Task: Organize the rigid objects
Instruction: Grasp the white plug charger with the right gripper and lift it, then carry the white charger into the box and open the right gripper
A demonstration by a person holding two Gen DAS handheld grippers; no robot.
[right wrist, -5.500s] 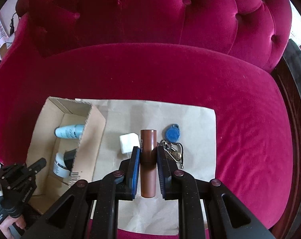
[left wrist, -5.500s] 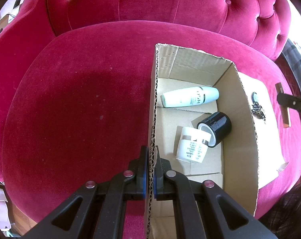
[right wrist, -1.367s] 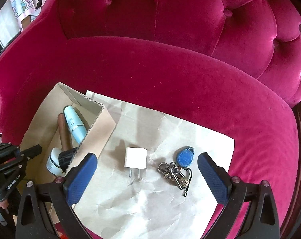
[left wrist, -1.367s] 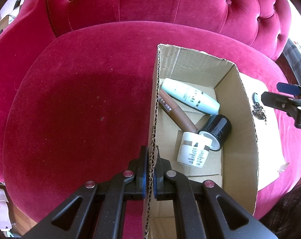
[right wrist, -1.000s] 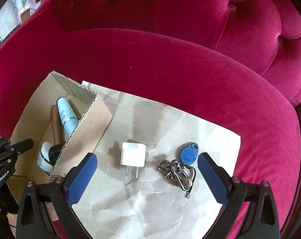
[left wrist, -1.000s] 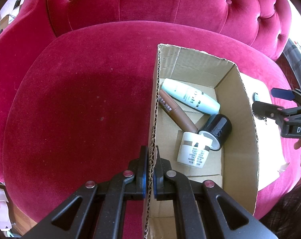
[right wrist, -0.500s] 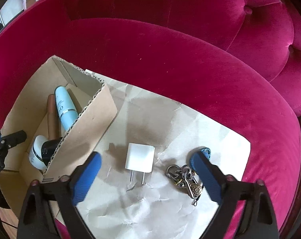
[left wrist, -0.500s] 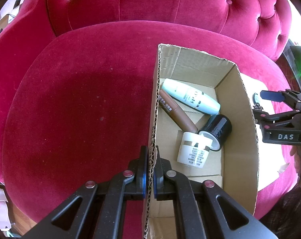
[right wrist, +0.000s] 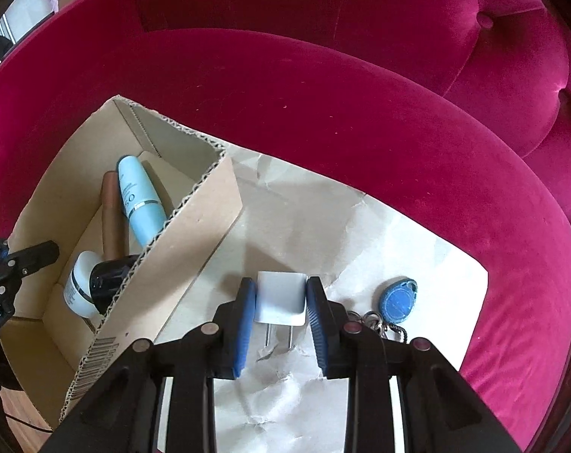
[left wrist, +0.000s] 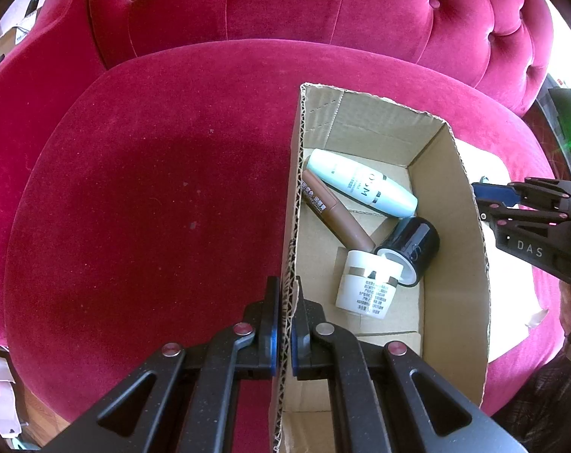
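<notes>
Charger plug [right wrist: 281, 297] sits between my right gripper [right wrist: 280, 324] pads, prongs pointing back toward me, on the crumpled paper [right wrist: 323, 219]. The jaws are narrowed around it with thin gaps on both sides, so I judge nothing is gripped yet. My left gripper [left wrist: 283, 324] is clamped on the near wall of the cardboard box [left wrist: 470, 264], steadying it. Inside, ahead of those tongs, lie a pale bottle [left wrist: 360, 188], a brown tube [left wrist: 334, 215], a black jar [left wrist: 413, 249] and a white jar [left wrist: 368, 283]. Risks I see: the smooth plug could pivot or squirt out if squeezed off-centre, and the keys with blue fob [right wrist: 398, 301], just right of my tongs, could snag.
</notes>
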